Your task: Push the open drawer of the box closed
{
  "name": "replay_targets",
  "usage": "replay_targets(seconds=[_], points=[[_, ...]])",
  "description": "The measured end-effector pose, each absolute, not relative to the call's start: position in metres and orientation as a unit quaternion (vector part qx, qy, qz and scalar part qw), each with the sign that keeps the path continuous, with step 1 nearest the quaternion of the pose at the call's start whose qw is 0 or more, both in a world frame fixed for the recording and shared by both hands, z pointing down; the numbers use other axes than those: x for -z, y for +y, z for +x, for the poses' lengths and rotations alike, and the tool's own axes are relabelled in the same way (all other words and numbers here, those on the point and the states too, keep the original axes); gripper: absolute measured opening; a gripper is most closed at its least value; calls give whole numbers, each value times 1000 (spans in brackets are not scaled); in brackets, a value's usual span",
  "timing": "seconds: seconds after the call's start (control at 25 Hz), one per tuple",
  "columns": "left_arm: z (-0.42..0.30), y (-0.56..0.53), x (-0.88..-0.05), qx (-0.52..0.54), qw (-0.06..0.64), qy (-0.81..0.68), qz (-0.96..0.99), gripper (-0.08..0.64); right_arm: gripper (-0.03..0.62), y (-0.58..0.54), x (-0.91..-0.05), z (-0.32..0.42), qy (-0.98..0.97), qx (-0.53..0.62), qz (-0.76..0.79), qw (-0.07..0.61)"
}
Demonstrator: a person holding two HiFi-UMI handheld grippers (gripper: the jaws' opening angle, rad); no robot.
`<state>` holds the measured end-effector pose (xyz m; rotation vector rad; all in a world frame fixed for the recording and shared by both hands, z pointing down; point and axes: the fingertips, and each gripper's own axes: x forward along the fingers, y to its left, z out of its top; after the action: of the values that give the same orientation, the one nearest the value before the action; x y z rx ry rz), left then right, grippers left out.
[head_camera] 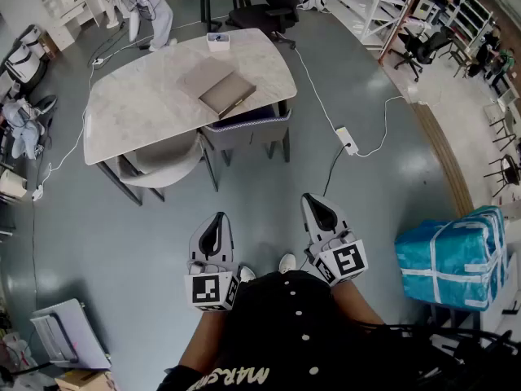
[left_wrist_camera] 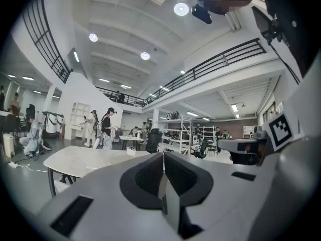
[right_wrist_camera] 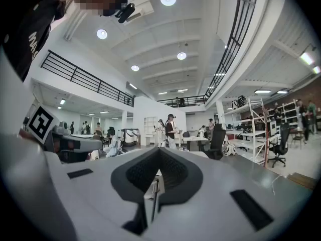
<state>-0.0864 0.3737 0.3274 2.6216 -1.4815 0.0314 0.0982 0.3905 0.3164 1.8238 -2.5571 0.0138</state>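
Left gripper (head_camera: 216,222): jaws pressed together, nothing held, low by person's torso. Box (head_camera: 213,81) on marble table (head_camera: 130,112), well apart from both grippers, drawer (head_camera: 230,94) pulled out at near-right end. Right gripper (head_camera: 317,206): jaws together too, empty.

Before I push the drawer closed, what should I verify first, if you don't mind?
1. Box in sight on the table: ok.
2. Drawer slid out of it: looks so, ok.
3. Left gripper empty, jaws together: ok.
4. Right gripper empty, jaws together: ok.
5. Grippers near the box: not ok, both far from the table.
6. Free way past the chair at the near side: cannot tell.
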Motion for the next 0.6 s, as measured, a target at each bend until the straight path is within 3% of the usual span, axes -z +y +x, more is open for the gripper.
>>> replay_targets(seconds=[0.6], points=[[-119, 364, -330, -9, 65, -471, 880, 17, -3, 386, -322, 65, -802, -12, 597, 1]])
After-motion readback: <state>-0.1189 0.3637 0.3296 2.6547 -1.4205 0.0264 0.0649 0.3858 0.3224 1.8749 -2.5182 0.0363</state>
